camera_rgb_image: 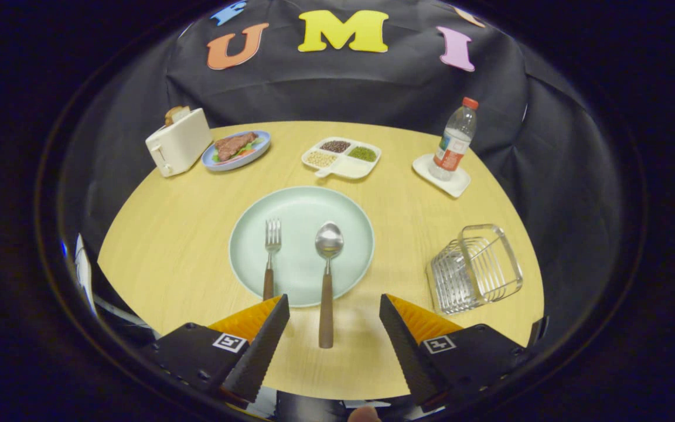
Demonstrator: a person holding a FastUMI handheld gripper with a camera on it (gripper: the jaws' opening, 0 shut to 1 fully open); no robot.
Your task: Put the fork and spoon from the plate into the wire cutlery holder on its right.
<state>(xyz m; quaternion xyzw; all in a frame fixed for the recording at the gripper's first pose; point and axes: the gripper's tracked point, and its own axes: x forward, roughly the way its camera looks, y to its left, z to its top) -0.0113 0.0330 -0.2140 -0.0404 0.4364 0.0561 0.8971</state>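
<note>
1. A steel fork with a brown wooden handle (270,252) lies on the left half of a round pale green plate (301,202), tines pointing away, its handle end passing behind the left finger's tip
2. A steel spoon with a brown wooden handle (327,275) lies beside it on the plate, apart from the fork, its handle running off the near rim onto the round light wood table (173,234)
3. The gripper (334,310) is spread wide and holds nothing; the spoon's handle end lies between the fingers, touching neither
4. A silver wire cutlery holder (475,268) stands right of the plate
5. Beyond are a white divided dish of beans (341,157), a blue plate of food (237,149), a cream toaster (178,142) and a clear plastic bottle (456,140) on a white coaster (444,179)
</note>
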